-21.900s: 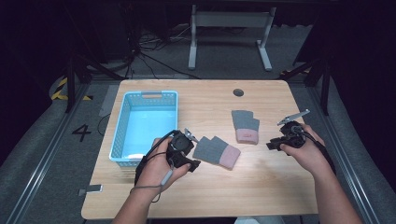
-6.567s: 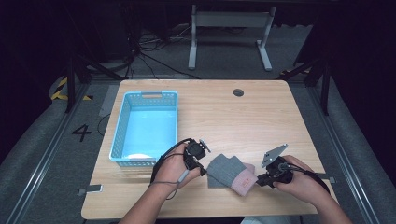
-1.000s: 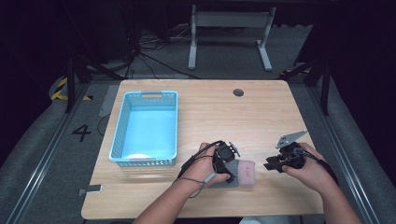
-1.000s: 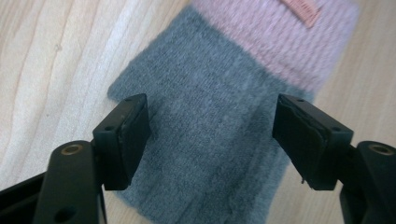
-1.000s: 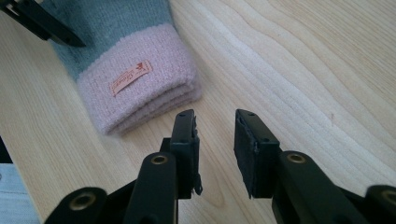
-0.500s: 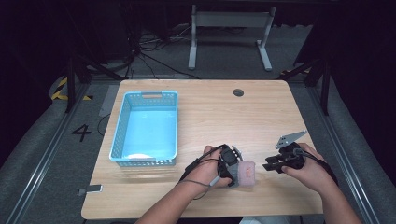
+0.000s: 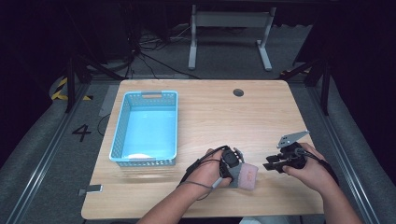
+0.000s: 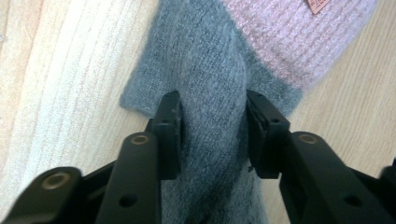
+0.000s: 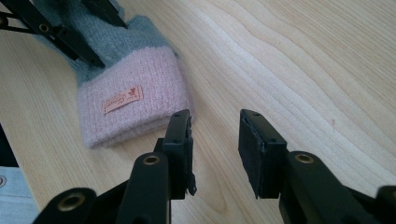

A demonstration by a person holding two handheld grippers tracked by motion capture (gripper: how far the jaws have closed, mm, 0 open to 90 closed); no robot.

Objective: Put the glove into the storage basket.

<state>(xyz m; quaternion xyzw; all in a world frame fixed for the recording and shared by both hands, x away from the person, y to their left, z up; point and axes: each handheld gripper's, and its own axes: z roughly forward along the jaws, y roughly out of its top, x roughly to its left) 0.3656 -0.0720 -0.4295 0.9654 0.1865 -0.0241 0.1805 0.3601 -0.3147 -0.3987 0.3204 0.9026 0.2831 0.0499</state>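
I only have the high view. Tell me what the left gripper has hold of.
Observer: The left gripper has just been closing its jaws; its pads pinch a grey fold of the knit glove.
Operator: Report the right gripper.
Observer: The right gripper has just been opening; nothing lies between its jaws, which sit beside the pink cuff.
Operator: Describe that cuff.
Observer: It bears a small tan label.

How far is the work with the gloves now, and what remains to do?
Done: the grey and pink gloves lie stacked as one pile near the table's front edge. In hand: the left gripper has just been closing and its pads press the grey knit; the right gripper, jaws just opening, is open beside the pink cuff. Left, probably: carry the pile to the blue basket.
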